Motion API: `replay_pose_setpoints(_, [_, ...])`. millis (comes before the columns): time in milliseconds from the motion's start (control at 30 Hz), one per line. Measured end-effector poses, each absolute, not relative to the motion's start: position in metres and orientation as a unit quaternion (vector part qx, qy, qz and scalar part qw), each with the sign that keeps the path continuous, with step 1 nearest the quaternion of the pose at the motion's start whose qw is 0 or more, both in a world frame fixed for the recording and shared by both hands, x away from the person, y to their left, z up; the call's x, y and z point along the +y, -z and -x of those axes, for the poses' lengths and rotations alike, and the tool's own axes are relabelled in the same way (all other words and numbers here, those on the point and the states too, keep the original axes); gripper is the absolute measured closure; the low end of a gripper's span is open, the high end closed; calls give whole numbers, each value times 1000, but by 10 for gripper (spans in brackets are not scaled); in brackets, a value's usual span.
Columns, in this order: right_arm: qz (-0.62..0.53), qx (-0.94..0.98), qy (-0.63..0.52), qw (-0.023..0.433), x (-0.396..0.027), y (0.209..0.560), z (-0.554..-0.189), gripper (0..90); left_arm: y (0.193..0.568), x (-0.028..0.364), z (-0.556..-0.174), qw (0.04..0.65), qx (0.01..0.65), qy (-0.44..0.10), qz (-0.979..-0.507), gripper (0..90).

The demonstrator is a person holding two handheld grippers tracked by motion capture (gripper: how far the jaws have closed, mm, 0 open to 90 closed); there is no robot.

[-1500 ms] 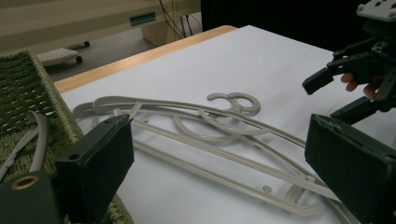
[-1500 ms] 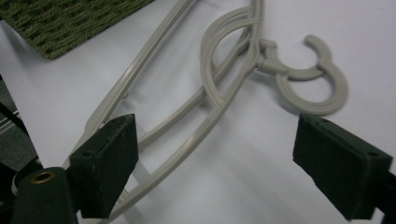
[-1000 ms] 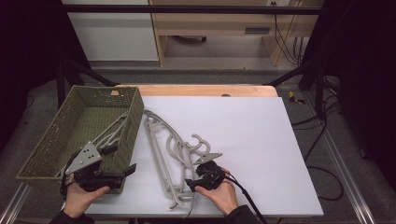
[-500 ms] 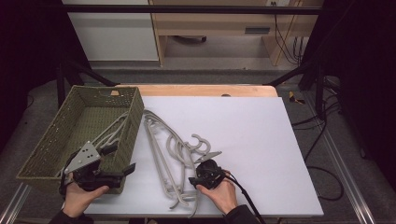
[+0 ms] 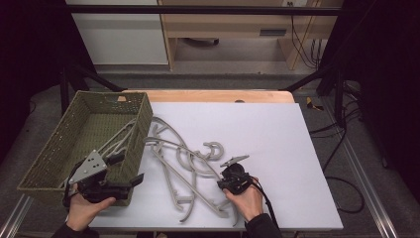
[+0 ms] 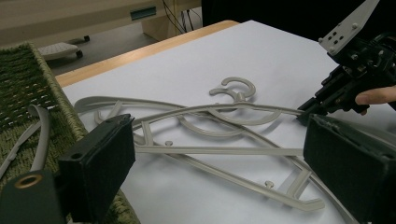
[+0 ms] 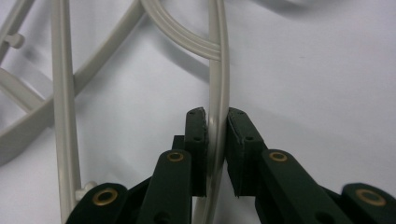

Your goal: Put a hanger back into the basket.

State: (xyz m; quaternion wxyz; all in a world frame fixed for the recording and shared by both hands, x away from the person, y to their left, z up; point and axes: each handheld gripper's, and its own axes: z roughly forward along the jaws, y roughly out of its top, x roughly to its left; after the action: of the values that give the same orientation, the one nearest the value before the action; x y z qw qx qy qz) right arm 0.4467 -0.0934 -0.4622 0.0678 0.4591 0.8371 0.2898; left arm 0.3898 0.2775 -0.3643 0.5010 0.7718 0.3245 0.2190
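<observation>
In the high view, a green woven basket sits at the left of the white table, with one grey hanger lying inside it, while a tangle of grey hangers sprawls at lower centre, just right of the basket. The left gripper hangs at the basket's near right corner; the right gripper sits at the heap's right edge. In the left gripper view, that tool's jaws stand wide apart at the lower corners, nothing between them, the overlapping hangers across the middle of the frame and the right gripper meeting a hanger arm at the right. In the right gripper view, the right gripper has its jaws pressed onto a thin hanger arm running up the centre. The step in hand looks like lifting one hanger out of the pile, probably for the basket; the next move calls for raising it without dragging its crossed neighbours along.
</observation>
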Motion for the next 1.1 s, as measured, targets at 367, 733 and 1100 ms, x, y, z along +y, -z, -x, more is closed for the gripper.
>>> replay_pose_setpoints(367, [-454,838,-291,83,-121,450,-452,827,365,277,-390,497,323,-218,-775,88])
replay_pose_setpoints(733, [-415,844,-331,73,-153,428,-451,828,364,274,-389,494,319,-212,-780,90])
replay_pose_setpoints(1100, [-328,867,-371,56,-176,402,-441,827,358,257,-390,470,291,-179,-814,98])
